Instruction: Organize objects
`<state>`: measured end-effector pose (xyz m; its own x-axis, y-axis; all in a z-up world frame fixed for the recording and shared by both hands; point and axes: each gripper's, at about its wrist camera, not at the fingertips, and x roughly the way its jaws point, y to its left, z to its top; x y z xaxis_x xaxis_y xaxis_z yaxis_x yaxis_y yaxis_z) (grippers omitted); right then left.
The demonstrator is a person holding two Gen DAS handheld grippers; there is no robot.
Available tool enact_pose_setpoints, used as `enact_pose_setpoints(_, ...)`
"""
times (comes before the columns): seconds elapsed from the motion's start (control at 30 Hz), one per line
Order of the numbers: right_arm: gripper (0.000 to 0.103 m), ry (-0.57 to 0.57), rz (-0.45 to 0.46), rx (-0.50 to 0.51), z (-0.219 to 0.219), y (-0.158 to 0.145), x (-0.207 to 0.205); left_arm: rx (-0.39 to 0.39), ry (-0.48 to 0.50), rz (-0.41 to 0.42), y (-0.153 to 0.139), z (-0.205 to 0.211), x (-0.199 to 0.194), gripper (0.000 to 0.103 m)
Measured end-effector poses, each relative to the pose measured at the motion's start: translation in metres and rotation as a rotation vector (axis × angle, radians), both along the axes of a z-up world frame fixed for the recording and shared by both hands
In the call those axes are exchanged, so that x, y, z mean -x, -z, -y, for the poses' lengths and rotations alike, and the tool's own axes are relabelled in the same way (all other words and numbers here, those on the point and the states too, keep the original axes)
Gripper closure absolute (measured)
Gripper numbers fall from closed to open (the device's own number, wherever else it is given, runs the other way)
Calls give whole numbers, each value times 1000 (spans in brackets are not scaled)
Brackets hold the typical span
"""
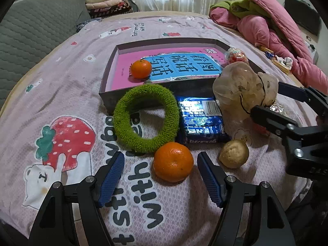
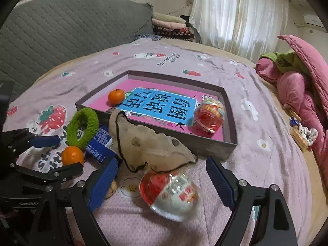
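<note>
Objects crowd the near wall of the box (image 1: 141,97), whose book (image 1: 184,65) reads "看图说话写话": your left gripper (image 1: 161,175) gapes around an orange (image 1: 173,162), your right gripper (image 2: 162,181) around a red-and-white snack packet (image 2: 170,192).

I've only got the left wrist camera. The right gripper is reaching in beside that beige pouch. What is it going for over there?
Observer: A red-and-white wrapped packet lies on the bedspread, in front of the pouch and between the fingers of the right gripper.
Operator: Are the fingers on it yet?
Observer: No. They stand wide open, with bedspread showing on both sides of the packet.
Operator: What's that shiny thing in the box behind the pouch?
Observer: A red cellophane-wrapped ball, resting on the pink book in the corner of the box, well apart from the small orange.
</note>
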<state>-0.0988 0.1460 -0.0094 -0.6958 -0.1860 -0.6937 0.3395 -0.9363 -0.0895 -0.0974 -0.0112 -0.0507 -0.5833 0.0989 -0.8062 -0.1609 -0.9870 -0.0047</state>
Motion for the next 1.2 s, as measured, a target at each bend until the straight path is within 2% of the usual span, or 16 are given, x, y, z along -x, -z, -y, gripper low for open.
enact_pose_setpoints(0.1,15,-10,5,-24,5,5,9,-3,-2,2,2,-1,4,30)
enact_pose_setpoints(0.2,20,-16,1,-44,9,8,15,-14,6,10,4,-2,6,40)
enact_pose_setpoints(0.27,30,-23,5,-60,12,11,20,-12,12,18,5,-4,8,43)
enact_pose_setpoints(0.4,41,-36,-3,-90,17,15,23,-13,8,25,8,-5,10,48)
enact_pose_setpoints(0.47,51,-38,-11,-104,19,16,23,-18,9,24,8,-6,10,50)
enact_pose_setpoints(0.63,73,-38,-9,-59,14,15,24,-53,18,36,9,-5,10,63)
enact_pose_setpoints(0.67,76,-33,-10,-41,12,14,23,-61,16,39,9,-4,10,63)
enact_pose_setpoints(0.87,84,-26,-16,38,2,10,19,-72,17,35,8,-3,8,63)
enact_pose_setpoints(1.2,86,-16,-35,126,-9,-4,9,-80,19,4,-2,1,2,63)
